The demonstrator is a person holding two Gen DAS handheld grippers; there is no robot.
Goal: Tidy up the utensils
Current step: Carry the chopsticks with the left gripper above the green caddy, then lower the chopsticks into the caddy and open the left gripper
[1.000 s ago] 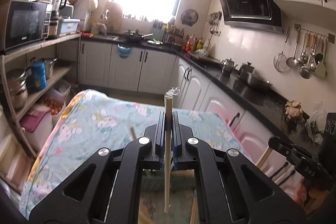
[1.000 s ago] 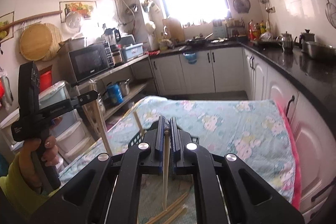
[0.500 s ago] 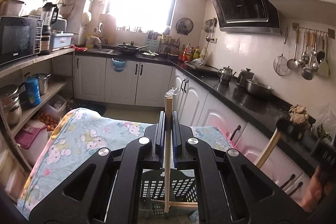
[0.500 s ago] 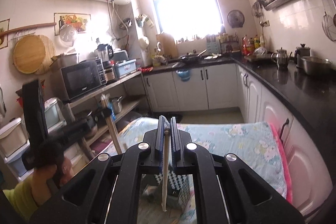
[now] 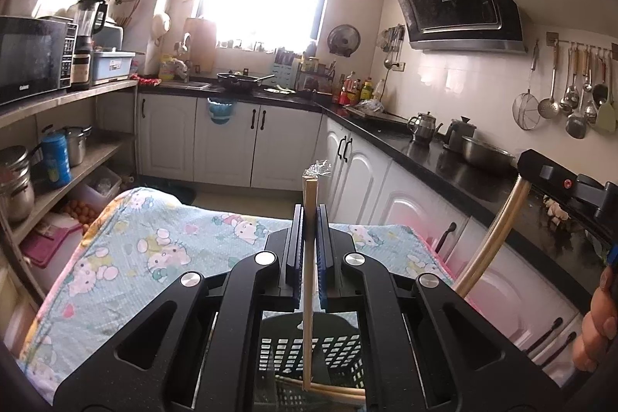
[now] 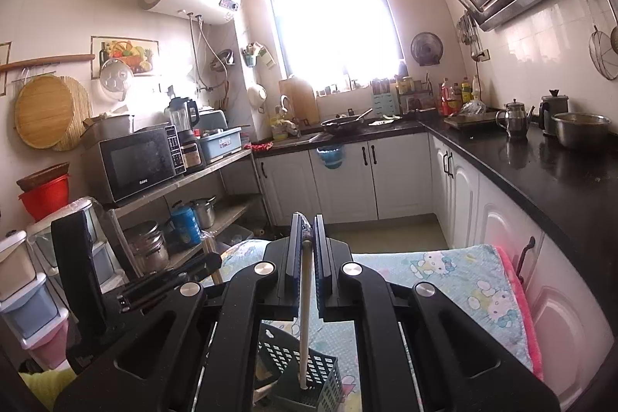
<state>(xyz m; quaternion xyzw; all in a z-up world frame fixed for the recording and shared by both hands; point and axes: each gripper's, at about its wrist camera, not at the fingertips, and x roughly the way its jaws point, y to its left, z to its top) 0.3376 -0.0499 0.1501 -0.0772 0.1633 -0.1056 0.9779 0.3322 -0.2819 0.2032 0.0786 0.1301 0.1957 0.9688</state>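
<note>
My left gripper (image 5: 309, 213) is shut on a pair of wooden chopsticks (image 5: 308, 311) held upright, with a scrap of clear wrap at the top. Their lower ends hang just above a dark slotted basket (image 5: 343, 346), where more chopsticks lie across it. My right gripper (image 6: 308, 219) is shut on one pale chopstick (image 6: 304, 319); its lower tip reaches into the same basket (image 6: 326, 373). In the left wrist view the right gripper (image 5: 535, 168) shows at the right with its chopstick slanting down. The left gripper (image 6: 210, 259) appears at the left in the right wrist view.
The basket stands on a table with a cartoon-cat cloth (image 5: 154, 250). A black counter (image 6: 540, 176) with kettles and a steel bowl runs along the right. A shelf with a microwave (image 6: 139, 161) and pots stands on the left. A hand (image 5: 595, 327) is at the right edge.
Both grippers have drawn back over the near end of the table with their chopsticks. The slotted basket has come into view beneath them, and less of the cloth shows.
</note>
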